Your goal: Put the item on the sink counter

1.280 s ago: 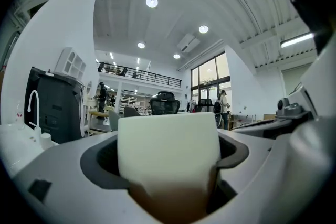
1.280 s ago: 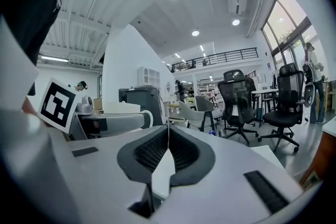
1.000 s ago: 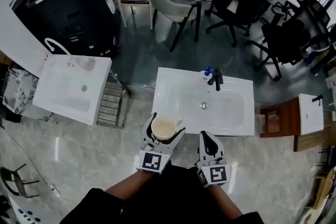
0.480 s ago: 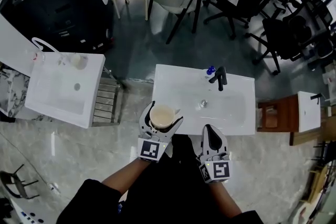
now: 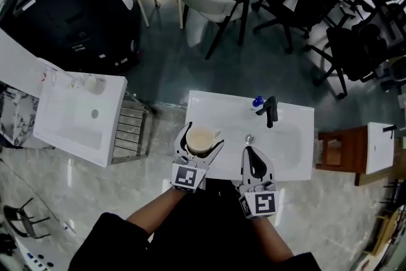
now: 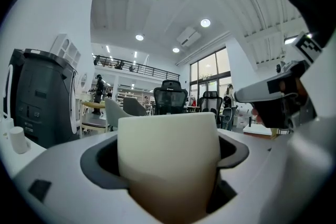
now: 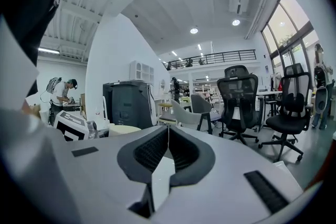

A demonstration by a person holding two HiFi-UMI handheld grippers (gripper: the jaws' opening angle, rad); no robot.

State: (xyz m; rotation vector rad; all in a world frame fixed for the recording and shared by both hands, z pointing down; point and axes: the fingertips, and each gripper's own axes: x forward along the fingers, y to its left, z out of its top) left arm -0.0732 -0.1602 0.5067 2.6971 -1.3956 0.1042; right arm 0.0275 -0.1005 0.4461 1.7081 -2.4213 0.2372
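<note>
A cream cup stands upright between the jaws of my left gripper, which is shut on it; the left gripper view shows the cup filling the gap between the grey pads. It hangs over the front left corner of the white sink counter, above the surface as far as I can tell. My right gripper is shut and empty, its jaws meeting in the right gripper view, over the counter's front edge. A black tap and a small blue-capped bottle stand at the counter's back.
A second white basin with a cup on it stands to the left, a metal rack beside it. A wooden stool sits right of the counter. Chairs and a black machine stand behind.
Both grippers have come a little closer to the sink counter, the cup now over its front left corner. Neither grip has changed.
</note>
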